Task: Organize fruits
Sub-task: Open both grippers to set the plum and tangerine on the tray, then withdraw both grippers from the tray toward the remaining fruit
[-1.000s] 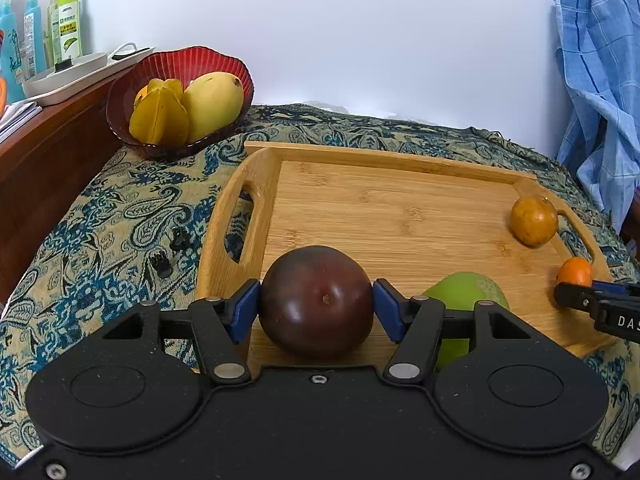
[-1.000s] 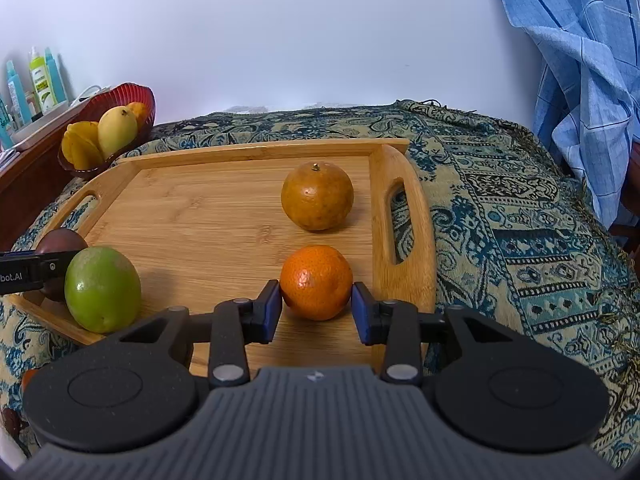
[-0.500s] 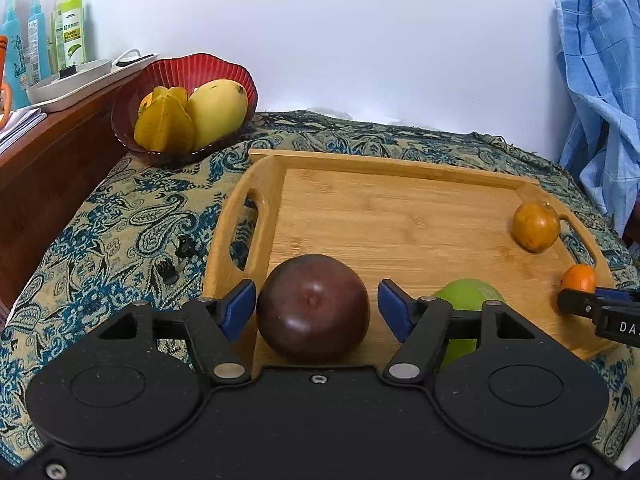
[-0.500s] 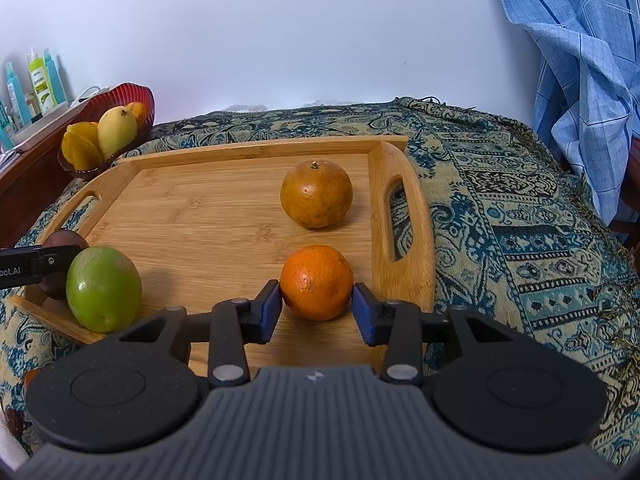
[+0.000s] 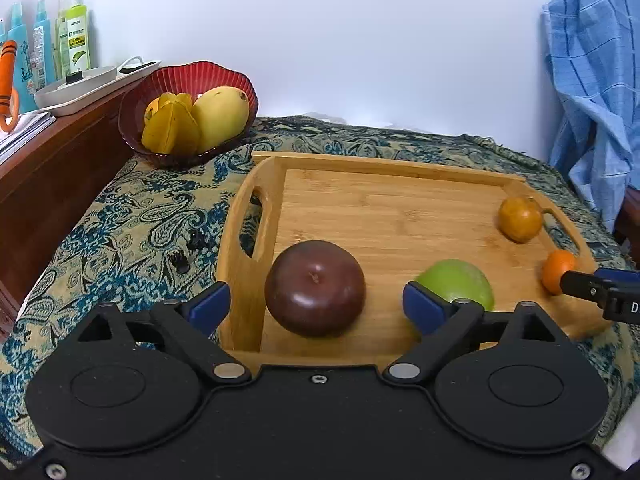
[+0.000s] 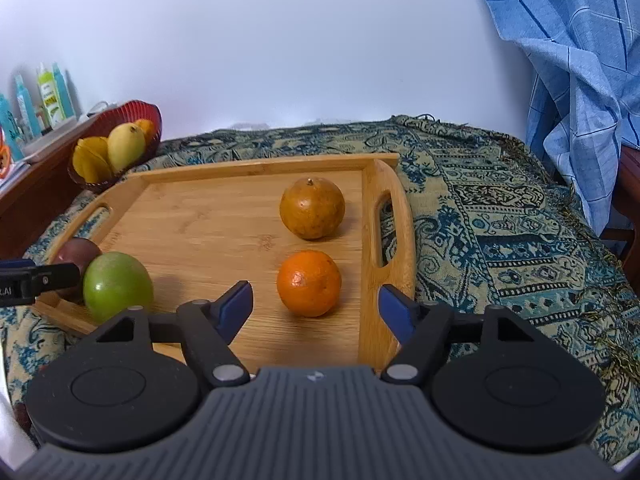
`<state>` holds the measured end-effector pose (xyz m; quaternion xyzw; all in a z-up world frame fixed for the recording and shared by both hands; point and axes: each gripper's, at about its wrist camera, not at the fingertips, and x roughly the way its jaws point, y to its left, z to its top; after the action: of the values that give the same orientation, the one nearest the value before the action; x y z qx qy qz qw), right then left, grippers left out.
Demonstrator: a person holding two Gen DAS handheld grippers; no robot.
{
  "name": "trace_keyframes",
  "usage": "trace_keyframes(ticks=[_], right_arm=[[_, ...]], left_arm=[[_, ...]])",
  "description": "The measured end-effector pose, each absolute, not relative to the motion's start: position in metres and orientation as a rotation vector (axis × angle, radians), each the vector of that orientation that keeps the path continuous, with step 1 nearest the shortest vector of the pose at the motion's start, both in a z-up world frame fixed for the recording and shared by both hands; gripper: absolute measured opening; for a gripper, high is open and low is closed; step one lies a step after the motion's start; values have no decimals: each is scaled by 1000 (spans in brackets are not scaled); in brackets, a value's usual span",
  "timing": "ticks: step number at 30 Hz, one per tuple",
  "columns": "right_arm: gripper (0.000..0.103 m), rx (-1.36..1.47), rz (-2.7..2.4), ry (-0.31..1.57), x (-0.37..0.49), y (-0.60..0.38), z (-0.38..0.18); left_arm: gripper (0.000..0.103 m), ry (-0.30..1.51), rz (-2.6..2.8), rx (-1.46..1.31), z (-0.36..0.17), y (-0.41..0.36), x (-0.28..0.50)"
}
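A wooden tray (image 5: 400, 200) (image 6: 208, 216) lies on the patterned cloth. A dark purple fruit (image 5: 315, 288) rests at its near left corner, between the widening jaws of my left gripper (image 5: 316, 306), whose pads stand clear of it. A green fruit (image 5: 460, 284) (image 6: 116, 284) sits beside it. In the right wrist view a small orange (image 6: 309, 282) lies on the tray between the opening jaws of my right gripper (image 6: 316, 306), untouched. A brownish-yellow round fruit (image 6: 312, 208) (image 5: 519, 219) sits behind it.
A red bowl (image 5: 188, 80) (image 6: 140, 114) holding a mango, a starfruit and another fruit stands at the back left, next to a wooden shelf (image 5: 48, 160) with bottles and a white dish. A blue checked cloth (image 6: 580, 60) hangs at the right.
Both grippers have let go: the left jaws spread off the purple fruit, the right jaws off the orange. Both fruits now rest on the tray.
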<state>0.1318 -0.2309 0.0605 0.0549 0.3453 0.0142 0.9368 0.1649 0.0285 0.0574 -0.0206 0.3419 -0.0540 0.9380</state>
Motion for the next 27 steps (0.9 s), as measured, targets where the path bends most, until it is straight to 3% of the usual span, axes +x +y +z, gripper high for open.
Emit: trace_keyframes(ticks=[8, 27], right_arm=[[88, 114, 53, 639, 101, -223, 72], [90, 64, 85, 556, 18, -191, 55]], left_arm=[[101, 663, -162, -57, 61, 29, 129], [103, 617, -206, 25, 42, 28, 45]])
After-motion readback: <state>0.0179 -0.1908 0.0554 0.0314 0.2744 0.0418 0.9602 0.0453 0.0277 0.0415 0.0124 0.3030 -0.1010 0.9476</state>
